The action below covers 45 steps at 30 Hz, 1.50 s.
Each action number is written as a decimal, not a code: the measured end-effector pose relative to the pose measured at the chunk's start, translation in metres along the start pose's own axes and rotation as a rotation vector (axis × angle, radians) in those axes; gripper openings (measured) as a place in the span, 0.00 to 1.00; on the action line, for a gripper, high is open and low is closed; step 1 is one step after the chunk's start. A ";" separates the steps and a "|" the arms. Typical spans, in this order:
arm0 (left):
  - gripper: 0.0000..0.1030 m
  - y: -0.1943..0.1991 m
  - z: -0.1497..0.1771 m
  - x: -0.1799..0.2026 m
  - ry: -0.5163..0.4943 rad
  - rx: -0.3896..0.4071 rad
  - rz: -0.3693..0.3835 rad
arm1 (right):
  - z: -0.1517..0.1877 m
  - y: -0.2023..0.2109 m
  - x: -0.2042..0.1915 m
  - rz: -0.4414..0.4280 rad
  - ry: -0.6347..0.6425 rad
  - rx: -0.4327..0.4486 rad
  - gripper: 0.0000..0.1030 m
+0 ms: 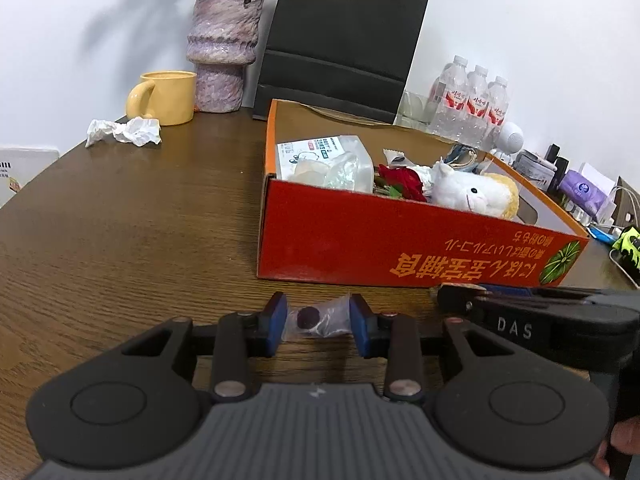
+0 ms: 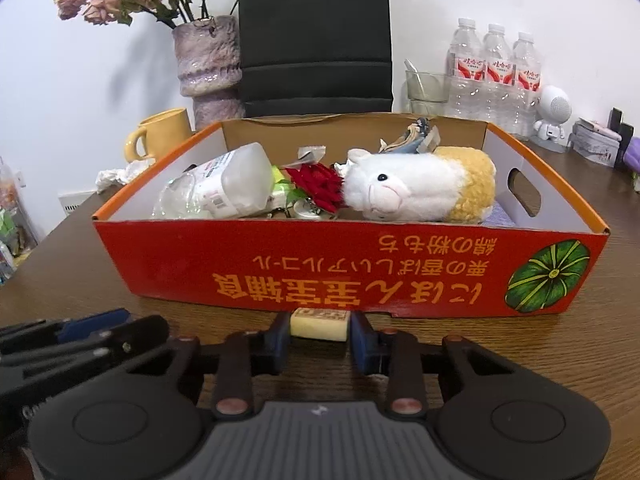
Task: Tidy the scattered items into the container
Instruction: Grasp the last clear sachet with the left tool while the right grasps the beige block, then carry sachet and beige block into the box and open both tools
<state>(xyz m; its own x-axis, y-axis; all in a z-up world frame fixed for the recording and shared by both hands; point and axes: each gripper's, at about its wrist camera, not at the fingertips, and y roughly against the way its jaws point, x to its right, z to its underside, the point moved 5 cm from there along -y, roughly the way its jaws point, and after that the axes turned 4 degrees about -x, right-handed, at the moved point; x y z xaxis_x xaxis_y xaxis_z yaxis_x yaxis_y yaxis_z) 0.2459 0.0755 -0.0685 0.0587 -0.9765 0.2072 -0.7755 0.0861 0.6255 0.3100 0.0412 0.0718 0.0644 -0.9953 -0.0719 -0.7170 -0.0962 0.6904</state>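
A red cardboard box (image 1: 400,240) stands on the wooden table; it also shows in the right wrist view (image 2: 280,264). It holds a white alpaca plush (image 2: 416,188), a red rose (image 2: 320,186), a clear plastic bottle (image 2: 228,188) and small items. My left gripper (image 1: 319,320) has its blue pads on both sides of a small clear packet with a dark round piece (image 1: 316,318), low over the table in front of the box. My right gripper (image 2: 320,328) is shut on a pale yellow block (image 2: 319,323) just before the box's front wall.
A crumpled white tissue (image 1: 126,131) lies at the back left by a yellow mug (image 1: 166,96) and a purple vase (image 1: 222,48). A black paper bag (image 1: 340,40) stands behind the box. Water bottles (image 2: 496,76), a glass (image 2: 426,88) and clutter fill the back right.
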 end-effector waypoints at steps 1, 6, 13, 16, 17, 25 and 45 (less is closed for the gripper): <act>0.34 0.000 0.000 0.000 0.002 0.000 0.002 | 0.001 0.002 0.000 -0.006 -0.003 0.000 0.30; 0.33 0.001 0.000 0.000 0.002 0.001 0.003 | 0.009 0.013 0.006 -0.027 -0.002 0.001 0.29; 0.29 0.004 0.001 0.006 -0.028 0.018 -0.028 | 0.018 0.036 0.025 -0.048 -0.027 0.022 0.29; 0.26 0.007 0.002 0.010 -0.046 0.026 -0.048 | 0.020 0.045 0.035 -0.055 -0.037 0.034 0.29; 0.25 0.008 0.003 0.011 -0.051 0.027 -0.052 | 0.020 0.048 0.038 -0.058 -0.041 0.038 0.29; 0.07 0.029 0.003 0.025 -0.086 0.049 -0.020 | 0.020 0.070 0.059 -0.085 -0.054 0.073 0.29; 0.25 0.013 0.016 0.027 -0.129 -0.073 -0.094 | 0.029 0.077 0.062 -0.135 -0.031 0.076 0.29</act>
<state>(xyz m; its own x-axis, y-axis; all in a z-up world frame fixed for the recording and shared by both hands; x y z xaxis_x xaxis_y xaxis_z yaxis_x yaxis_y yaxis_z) 0.2279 0.0469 -0.0667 0.0441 -0.9978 0.0504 -0.7225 0.0030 0.6914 0.2392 -0.0281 0.0994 0.1432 -0.9726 -0.1833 -0.7536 -0.2272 0.6169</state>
